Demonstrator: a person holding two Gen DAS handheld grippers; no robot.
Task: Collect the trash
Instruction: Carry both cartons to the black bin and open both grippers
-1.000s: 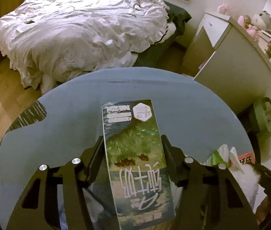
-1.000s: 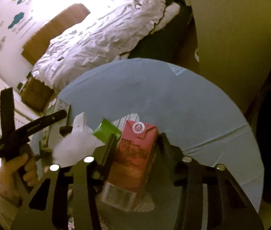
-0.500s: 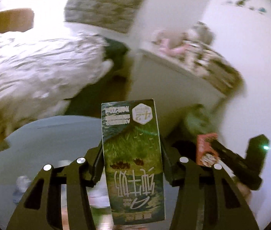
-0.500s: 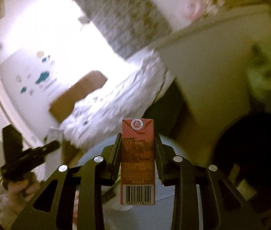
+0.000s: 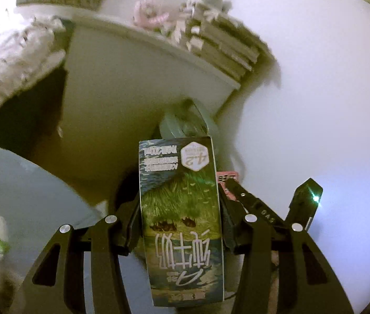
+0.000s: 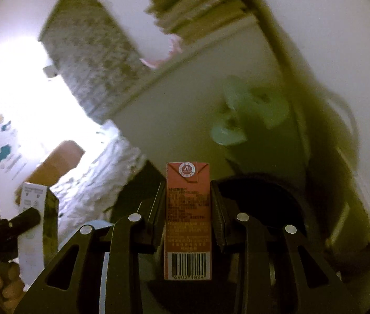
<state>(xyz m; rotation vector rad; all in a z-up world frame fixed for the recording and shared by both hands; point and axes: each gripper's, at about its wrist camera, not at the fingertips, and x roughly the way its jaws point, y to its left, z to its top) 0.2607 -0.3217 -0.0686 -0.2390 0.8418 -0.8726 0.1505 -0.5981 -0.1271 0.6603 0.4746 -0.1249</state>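
Left wrist view: left gripper (image 5: 179,225) clamps the green milk carton (image 5: 181,222) upright. Right gripper (image 6: 188,217) pinches the red carton (image 6: 188,222) above a dark bin (image 6: 258,204). Best centre each carton over the opening before letting go.

White cabinet (image 5: 122,83), book-stacked top, rumpled bed (image 6: 101,172), bright window (image 6: 15,78).

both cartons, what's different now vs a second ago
Both grippers swung away from the blue round table toward the white cabinet and the dark bin below it. The red carton was lifted off the table and now stands straight in the right gripper. Unchanged: the left gripper is clamped on the green milk carton, the right on the red one.
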